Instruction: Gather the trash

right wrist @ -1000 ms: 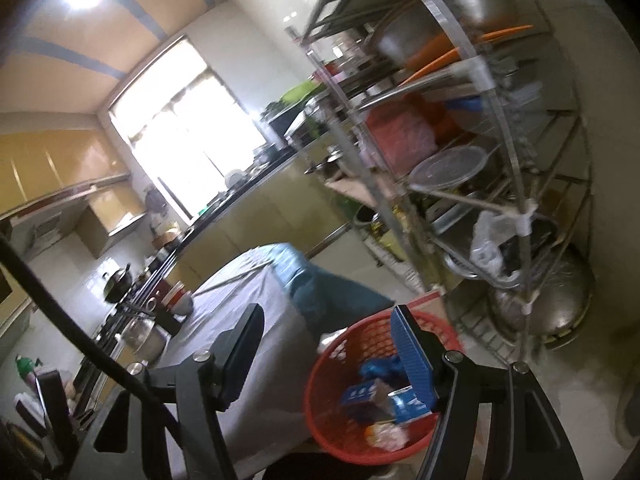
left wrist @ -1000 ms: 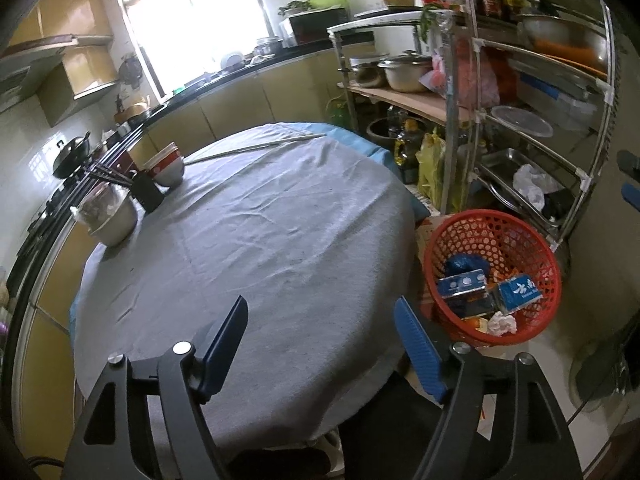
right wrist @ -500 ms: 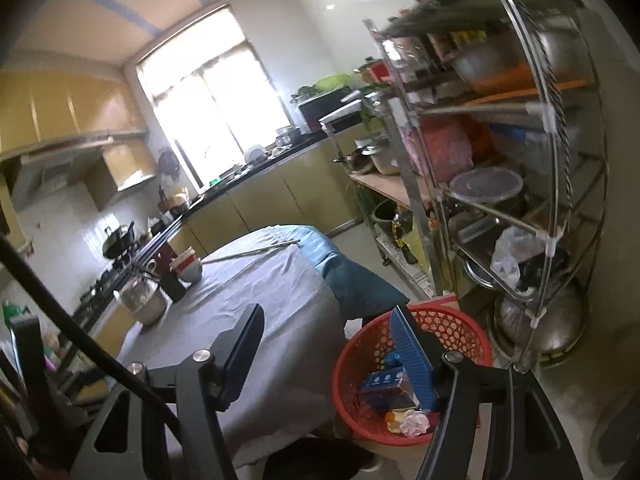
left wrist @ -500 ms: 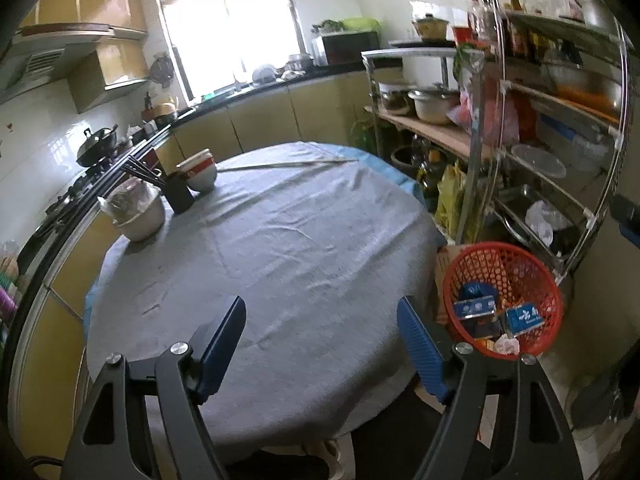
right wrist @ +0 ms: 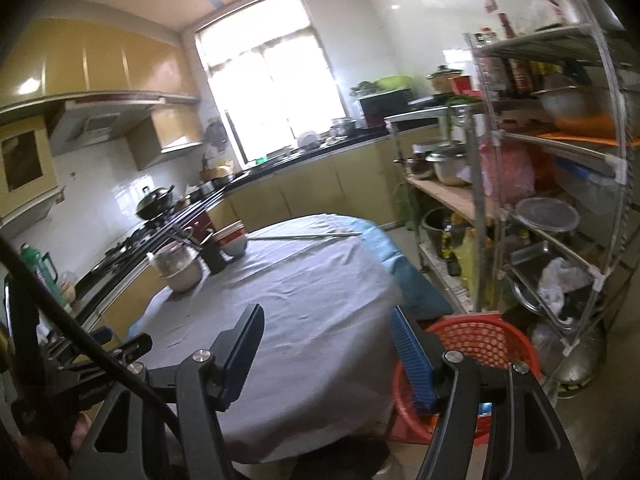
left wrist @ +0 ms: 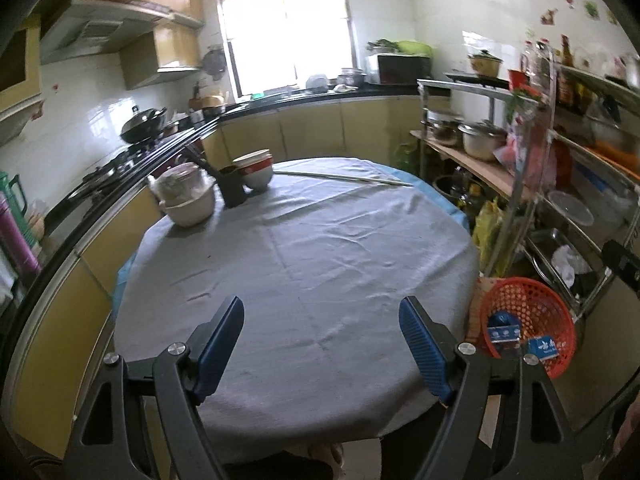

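Both grippers are empty right now: the left gripper (left wrist: 320, 344) has its jaws spread wide over the near edge of the table (left wrist: 304, 240), and the right gripper (right wrist: 326, 352) is wide too, with nothing between the pads. The trash looks to be already in the red basket (left wrist: 532, 304) on the floor just beside the table (a couple of blue packets (left wrist: 505, 333) and something crumpled, hard to tell more). The grey cloth looks clear of litter, so I'd guess the job is about finished.

What could go wrong from here: the basket sits tight between the table and the metal rack (right wrist: 560, 216), so a careless swing of the right gripper could knock it over and spill everything back out. Also the bowls (left wrist: 256, 166) and the covered pot (left wrist: 184, 200) at the far side aren't trash, so grabbing those by mistake would be bad.
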The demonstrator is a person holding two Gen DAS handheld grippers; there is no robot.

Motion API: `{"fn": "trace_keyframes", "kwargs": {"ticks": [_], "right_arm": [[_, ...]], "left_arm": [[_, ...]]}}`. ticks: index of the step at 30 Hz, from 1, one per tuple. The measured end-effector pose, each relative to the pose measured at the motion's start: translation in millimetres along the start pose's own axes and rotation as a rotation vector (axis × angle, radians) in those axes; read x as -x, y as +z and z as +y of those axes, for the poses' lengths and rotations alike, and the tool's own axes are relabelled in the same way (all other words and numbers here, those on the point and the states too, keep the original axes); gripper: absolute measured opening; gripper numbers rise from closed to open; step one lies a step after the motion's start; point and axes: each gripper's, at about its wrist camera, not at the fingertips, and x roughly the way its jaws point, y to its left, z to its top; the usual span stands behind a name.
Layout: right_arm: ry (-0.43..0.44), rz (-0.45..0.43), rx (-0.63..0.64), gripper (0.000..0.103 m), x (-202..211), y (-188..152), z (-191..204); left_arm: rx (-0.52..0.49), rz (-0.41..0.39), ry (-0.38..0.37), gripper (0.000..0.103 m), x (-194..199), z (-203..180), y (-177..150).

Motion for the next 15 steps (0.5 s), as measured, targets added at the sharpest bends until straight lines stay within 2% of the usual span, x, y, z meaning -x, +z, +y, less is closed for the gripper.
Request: {"fn": "trace_keyframes", "kwargs": {"ticks": [7, 15], "right_arm": [[0.034, 0.011, 0.075, 0.07, -6, -3, 33], [0.05, 0.011, 0.074, 0.07, -4, -1, 42]], "left_arm": [[0.047, -0.006, 0.023, 0.08, 3, 24, -2], [0.074, 0.004, 0.021, 0.081, 3, 36, -5]]}}
